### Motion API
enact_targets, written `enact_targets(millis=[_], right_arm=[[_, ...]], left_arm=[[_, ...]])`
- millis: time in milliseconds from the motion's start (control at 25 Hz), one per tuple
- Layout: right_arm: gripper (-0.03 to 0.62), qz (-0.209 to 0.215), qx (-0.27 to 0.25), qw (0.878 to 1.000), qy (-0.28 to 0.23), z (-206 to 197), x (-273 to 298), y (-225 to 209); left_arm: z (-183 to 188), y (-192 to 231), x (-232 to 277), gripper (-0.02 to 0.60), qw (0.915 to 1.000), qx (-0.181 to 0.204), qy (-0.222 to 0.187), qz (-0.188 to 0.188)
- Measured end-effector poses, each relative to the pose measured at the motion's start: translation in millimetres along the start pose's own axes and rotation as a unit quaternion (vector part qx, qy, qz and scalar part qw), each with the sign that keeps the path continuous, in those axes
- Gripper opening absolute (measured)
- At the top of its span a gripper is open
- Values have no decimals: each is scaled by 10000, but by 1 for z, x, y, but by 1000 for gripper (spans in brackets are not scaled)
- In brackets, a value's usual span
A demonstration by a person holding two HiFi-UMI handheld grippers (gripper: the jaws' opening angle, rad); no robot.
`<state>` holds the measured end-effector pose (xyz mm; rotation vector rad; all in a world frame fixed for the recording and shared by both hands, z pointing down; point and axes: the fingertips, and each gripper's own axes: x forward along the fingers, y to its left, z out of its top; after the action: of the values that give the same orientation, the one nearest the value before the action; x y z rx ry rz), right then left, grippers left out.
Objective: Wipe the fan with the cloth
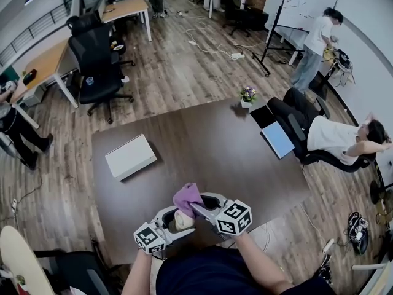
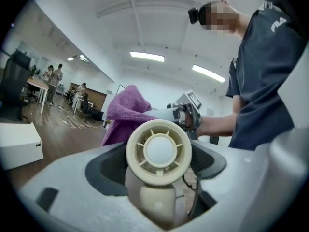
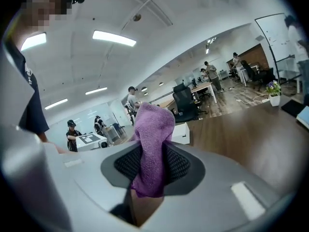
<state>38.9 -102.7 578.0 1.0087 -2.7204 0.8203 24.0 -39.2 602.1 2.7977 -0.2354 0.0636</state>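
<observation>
Purple cloth (image 3: 153, 149) beside cream fan (image 2: 159, 151)

Open tabletop (image 1: 202, 158) ahead; white box (image 1: 130, 157) stands left, flowerpot (image 1: 247, 95) far right.

My left tongs (image 2: 158, 163) clamped on cream fan (image 2: 158, 151), round grille facing camera, pads pressing both sides. Just behind fan, purple cloth (image 2: 125, 112) bunched at tip of my right tongs (image 2: 153, 114); marker cube and my bare forearm (image 2: 217, 124) trail off right. White box (image 2: 19, 144) on desk (image 2: 67, 141) at left. Strip lights (image 2: 147, 56) overhead.
</observation>
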Motion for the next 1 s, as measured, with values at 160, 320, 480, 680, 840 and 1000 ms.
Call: enact_targets(millis=[160, 320, 480, 680, 840, 1000], right_arm=[[126, 397, 476, 9966, -542, 23, -2, 14], [126, 747, 773, 9911, -791, 31, -2, 23], [126, 978, 735, 9892, -803, 32, -1, 38], [126, 1161, 629, 9885, -742, 35, 2, 56], [126, 1300, 453, 9886, -608, 35, 4, 69], [126, 1339, 251, 9899, -396, 26, 8, 78]], left_arm=[[37, 2, -12, 374, 9940, -546, -946, -39], [62, 5, -23, 374, 9808, -911, -1719, -104], [88, 9, -37, 374, 9602, -1246, -2495, -175], [106, 14, -53, 374, 9409, -1477, -3040, -206], [116, 22, -71, 374, 9219, -1676, -3490, -174], [121, 34, -87, 374, 9036, -1847, -3863, -119]])
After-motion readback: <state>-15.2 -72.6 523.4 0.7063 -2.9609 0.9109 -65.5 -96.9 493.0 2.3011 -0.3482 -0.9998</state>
